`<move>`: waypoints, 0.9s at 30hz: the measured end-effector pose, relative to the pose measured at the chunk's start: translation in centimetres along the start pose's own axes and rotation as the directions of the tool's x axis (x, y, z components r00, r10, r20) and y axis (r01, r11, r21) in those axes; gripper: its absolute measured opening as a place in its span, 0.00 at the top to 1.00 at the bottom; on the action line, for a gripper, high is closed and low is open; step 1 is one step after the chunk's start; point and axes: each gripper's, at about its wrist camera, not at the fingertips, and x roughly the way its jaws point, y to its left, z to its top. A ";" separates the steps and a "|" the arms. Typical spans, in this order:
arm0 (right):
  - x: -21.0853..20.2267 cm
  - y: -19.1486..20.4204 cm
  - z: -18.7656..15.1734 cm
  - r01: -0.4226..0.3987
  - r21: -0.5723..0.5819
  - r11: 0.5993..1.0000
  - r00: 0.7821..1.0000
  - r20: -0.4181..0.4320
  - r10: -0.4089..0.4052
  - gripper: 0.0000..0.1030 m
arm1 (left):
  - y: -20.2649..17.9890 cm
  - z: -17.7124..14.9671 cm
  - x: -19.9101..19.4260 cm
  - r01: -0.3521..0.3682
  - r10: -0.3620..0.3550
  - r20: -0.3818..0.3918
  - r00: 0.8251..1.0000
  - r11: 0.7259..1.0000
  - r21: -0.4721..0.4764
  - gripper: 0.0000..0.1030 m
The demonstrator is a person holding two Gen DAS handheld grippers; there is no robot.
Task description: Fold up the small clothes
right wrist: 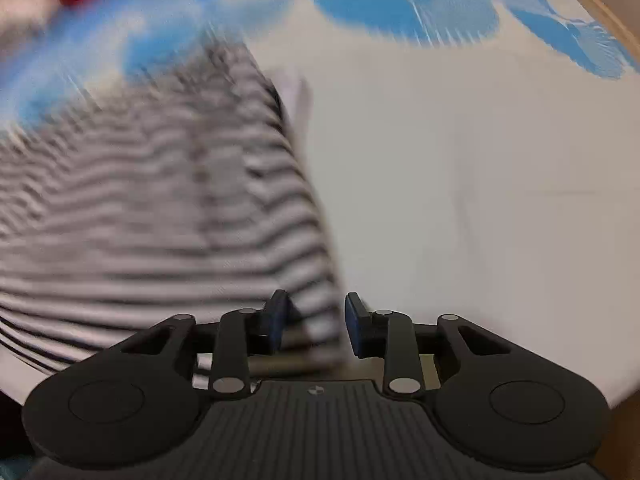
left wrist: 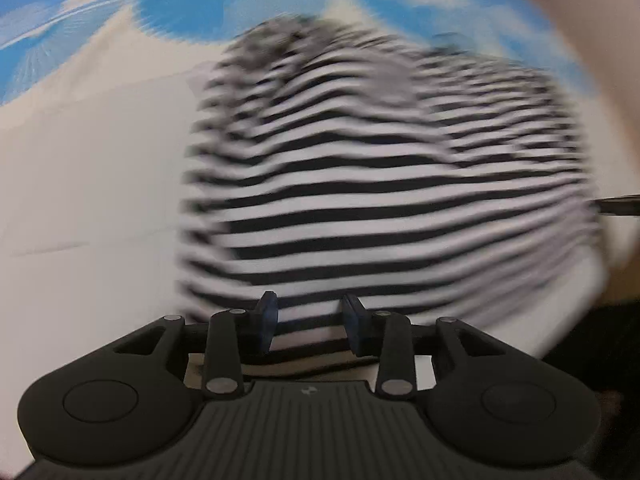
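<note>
The striped shirt [left wrist: 380,184] lay on the white and blue bedsheet [left wrist: 88,168]. Both the left gripper [left wrist: 309,322] and the right gripper [right wrist: 314,322] had their jaws partly apart over its near hem, gripping nothing, probably to let the fold settle.

Striped garment on a white sheet

A black-and-white striped garment [left wrist: 360,200] lies spread on the white sheet [left wrist: 88,184], whose far edge carries a blue-and-white print [right wrist: 404,12].
</note>
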 end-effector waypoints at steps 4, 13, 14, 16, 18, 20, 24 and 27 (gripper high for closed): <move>-2.2 0.5 1.5 0.072 0.026 0.997 0.981 0.179 -0.076 0.61 | 4.0 1.8 -1.3 -0.225 0.253 0.084 0.964 0.942 -0.249 0.59; -3.1 1.3 6.3 0.001 0.060 0.998 0.940 0.341 -0.022 0.59 | 3.0 5.7 -2.5 -0.025 0.122 0.290 0.949 0.948 -0.317 0.54; -2.8 1.9 6.7 0.003 0.058 0.998 0.940 0.340 -0.022 0.59 | 2.6 6.0 -2.5 -0.025 0.121 0.299 0.946 0.952 -0.304 0.51; -2.3 2.8 7.6 0.003 0.062 0.998 0.943 0.333 -0.024 0.59 | 2.1 7.2 -1.7 -0.038 0.130 0.302 0.944 0.955 -0.294 0.50; -1.9 3.7 8.4 0.009 0.067 0.998 0.945 0.327 -0.030 0.59 | 2.1 8.0 -0.7 -0.045 0.137 0.291 0.947 0.953 -0.301 0.50; -1.3 4.7 8.7 0.021 0.066 0.998 0.945 0.324 -0.042 0.59 | 2.3 8.7 -0.1 -0.041 0.137 0.291 0.947 0.948 -0.315 0.50; 0.3 5.9 9.6 0.093 0.047 0.995 0.954 0.282 -0.102 0.65 | 2.9 9.6 1.0 -0.029 0.121 0.282 0.952 0.951 -0.309 0.94; 0.6 5.7 10.2 0.043 0.074 0.996 0.953 0.295 -0.063 0.99 | 3.0 9.9 0.5 -0.099 0.203 0.325 0.924 0.946 -0.309 0.99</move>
